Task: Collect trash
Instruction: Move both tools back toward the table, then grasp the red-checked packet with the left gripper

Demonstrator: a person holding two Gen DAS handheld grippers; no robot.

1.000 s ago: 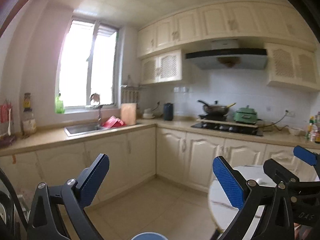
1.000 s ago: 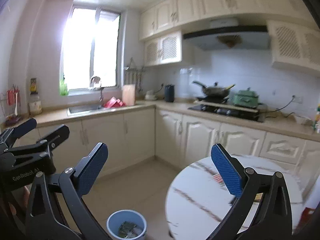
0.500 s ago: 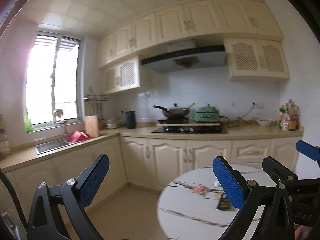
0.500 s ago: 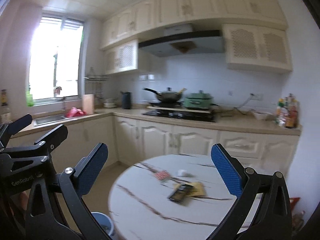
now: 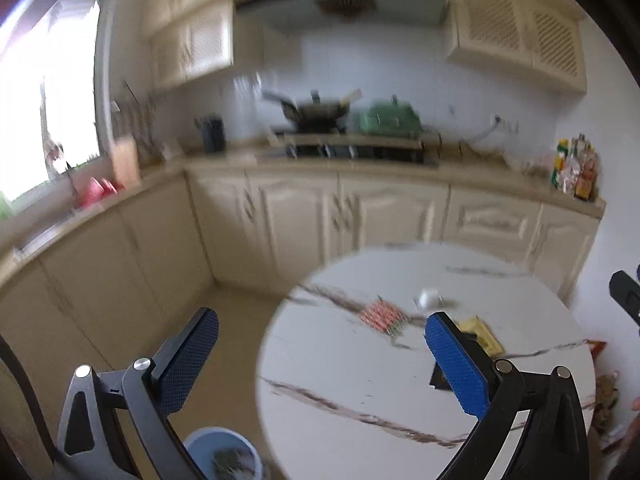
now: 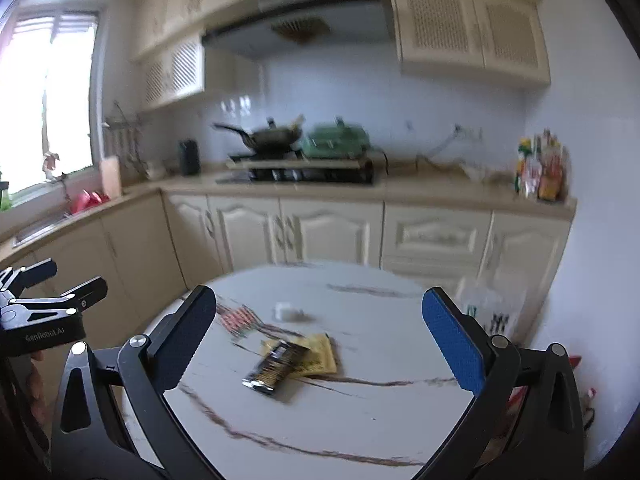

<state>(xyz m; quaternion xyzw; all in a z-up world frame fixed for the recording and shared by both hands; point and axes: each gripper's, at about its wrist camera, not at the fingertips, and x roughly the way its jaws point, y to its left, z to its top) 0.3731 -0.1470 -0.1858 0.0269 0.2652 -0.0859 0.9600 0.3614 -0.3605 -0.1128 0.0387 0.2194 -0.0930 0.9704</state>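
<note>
Trash lies on the round marble table (image 5: pixel 360 380) in the left wrist view: a red wrapper (image 5: pixel 380 314) at 12 o'clock of the spread, empty left tool (image 5: pixel 320 350), blue bin (image 5: pixel 224 458) at 7 o'clock. Right wrist view shows the right tool (image 6: pixel 318 330) likewise spread and empty, a dark wrapper (image 6: pixel 276 366) overlapping a yellow packet (image 6: pixel 320 356) between its fingers.

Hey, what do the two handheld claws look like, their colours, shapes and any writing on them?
Both match: the left claw and right claw have black angular metal frames with silver rivets and two flat fingers faced with blue textured pads. In the right wrist view, the left claw's black body carries white lettering, too blurred to read surely.
</note>
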